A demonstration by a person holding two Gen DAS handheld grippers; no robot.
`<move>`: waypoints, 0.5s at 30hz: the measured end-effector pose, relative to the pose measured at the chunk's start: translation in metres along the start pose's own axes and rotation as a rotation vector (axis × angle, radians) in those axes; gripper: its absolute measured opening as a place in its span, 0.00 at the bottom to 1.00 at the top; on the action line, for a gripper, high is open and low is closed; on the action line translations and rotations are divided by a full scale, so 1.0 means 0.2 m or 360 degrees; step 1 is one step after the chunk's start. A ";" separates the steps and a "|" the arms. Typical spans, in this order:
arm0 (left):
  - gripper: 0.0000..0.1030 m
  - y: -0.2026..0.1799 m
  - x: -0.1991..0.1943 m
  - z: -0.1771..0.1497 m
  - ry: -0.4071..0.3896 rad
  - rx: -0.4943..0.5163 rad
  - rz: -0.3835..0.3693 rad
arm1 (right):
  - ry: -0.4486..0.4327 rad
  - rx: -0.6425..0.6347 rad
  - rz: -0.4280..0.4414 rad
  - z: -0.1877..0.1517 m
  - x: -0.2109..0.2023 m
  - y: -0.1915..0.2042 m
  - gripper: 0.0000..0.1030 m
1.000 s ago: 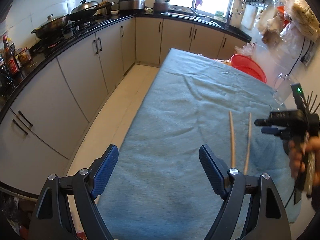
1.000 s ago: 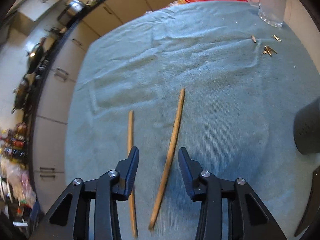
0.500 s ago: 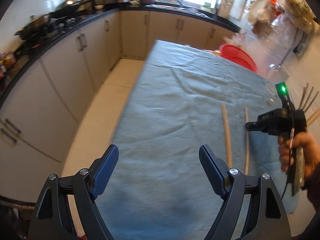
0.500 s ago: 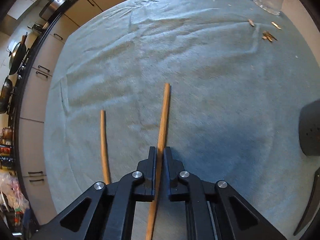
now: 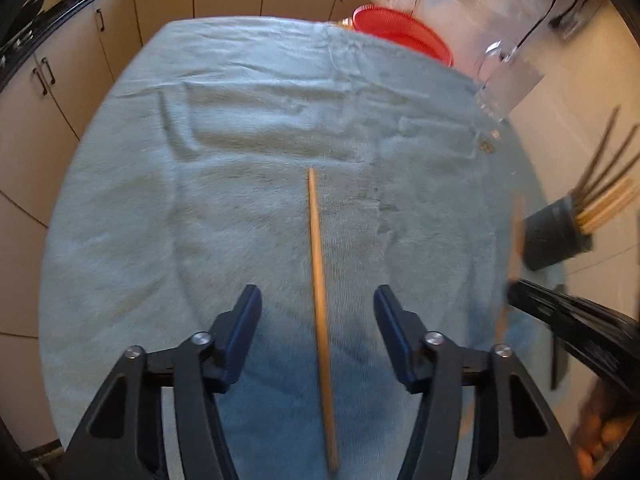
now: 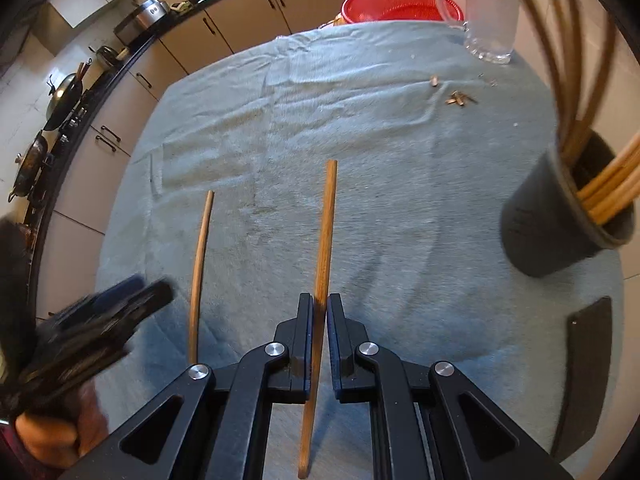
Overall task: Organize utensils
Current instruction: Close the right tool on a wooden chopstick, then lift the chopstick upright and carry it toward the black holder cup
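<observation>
Two tools, lower frame: right tool [image 6: 319,320] clamped on one chopstick [image 6: 324,236]; left tool [image 5: 318,312] spread wide over second chopstick [image 5: 318,264], flat on towel-covered desk [image 5: 240,160]. Mid right: dark holder [image 6: 556,224] with chopsticks. Upper frame: glass pitcher [image 6: 488,20], red basket [image 6: 384,4].

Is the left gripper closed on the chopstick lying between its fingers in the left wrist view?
No: the left gripper is open, its fingers spread well clear on either side of the chopstick lying on the cloth.
</observation>
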State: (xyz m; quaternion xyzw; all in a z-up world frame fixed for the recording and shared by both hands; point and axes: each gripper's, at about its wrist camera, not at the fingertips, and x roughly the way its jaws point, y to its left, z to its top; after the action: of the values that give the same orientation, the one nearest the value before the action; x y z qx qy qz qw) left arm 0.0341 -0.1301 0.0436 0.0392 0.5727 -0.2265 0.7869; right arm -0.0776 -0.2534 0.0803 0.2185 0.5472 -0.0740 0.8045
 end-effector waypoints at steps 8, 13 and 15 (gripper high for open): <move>0.26 -0.04 0.19 0.10 0.0083 0.0009 0.0100 | -0.0046 -0.0026 0.0008 -0.02 -0.08 -0.04 0.07; 0.06 -0.05 0.21 0.12 0.0053 0.0028 0.0159 | -0.0074 -0.0037 0.0030 -0.01 -0.10 -0.03 0.07; 0.06 -0.03 0.18 0.10 0.0038 0.0011 0.0140 | -0.0089 -0.0048 0.0035 0.00 -0.12 -0.03 0.07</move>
State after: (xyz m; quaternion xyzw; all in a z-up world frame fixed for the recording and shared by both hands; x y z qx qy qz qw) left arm 0.0578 -0.1524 0.0173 0.0697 0.5790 -0.1931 0.7891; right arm -0.0892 -0.2606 0.1008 0.2104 0.5231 -0.0629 0.8235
